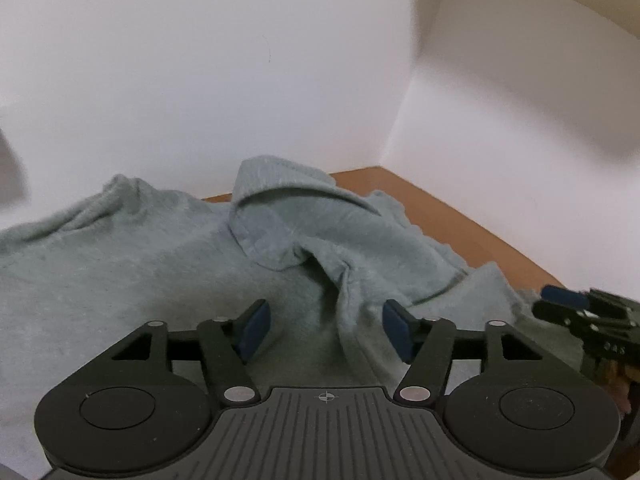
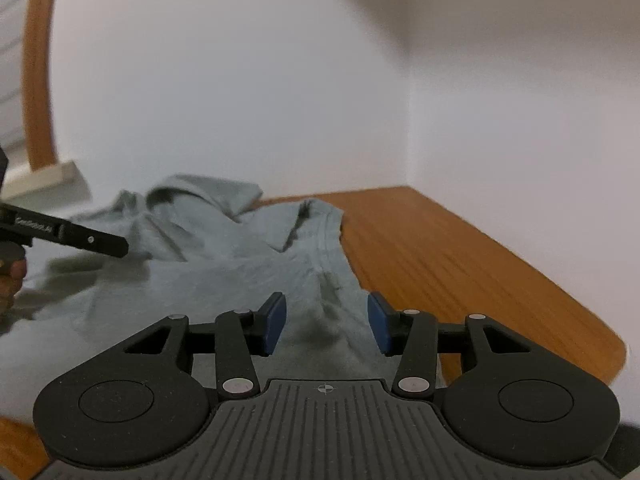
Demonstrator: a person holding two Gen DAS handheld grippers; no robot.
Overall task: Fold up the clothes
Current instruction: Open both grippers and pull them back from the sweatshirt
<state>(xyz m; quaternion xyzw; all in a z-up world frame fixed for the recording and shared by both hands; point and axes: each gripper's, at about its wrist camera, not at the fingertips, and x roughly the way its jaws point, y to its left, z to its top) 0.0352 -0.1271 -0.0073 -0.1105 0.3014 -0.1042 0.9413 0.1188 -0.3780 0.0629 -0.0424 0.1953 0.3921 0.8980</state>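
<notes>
a grey-green shirt (image 1: 168,264) was spread on the wooden table (image 2: 460,256); the left gripper (image 1: 326,330) and right gripper (image 2: 327,322) were held released above it, nothing grasped.

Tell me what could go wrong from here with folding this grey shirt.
Both claws, left and right, stand open above the grey shirt, so nothing holds it. The flipped-over part near the wall could get folded in and leave a lump. The shirt's right edge lies near the wooden table rim, so a careless pull might drag it off.
</notes>
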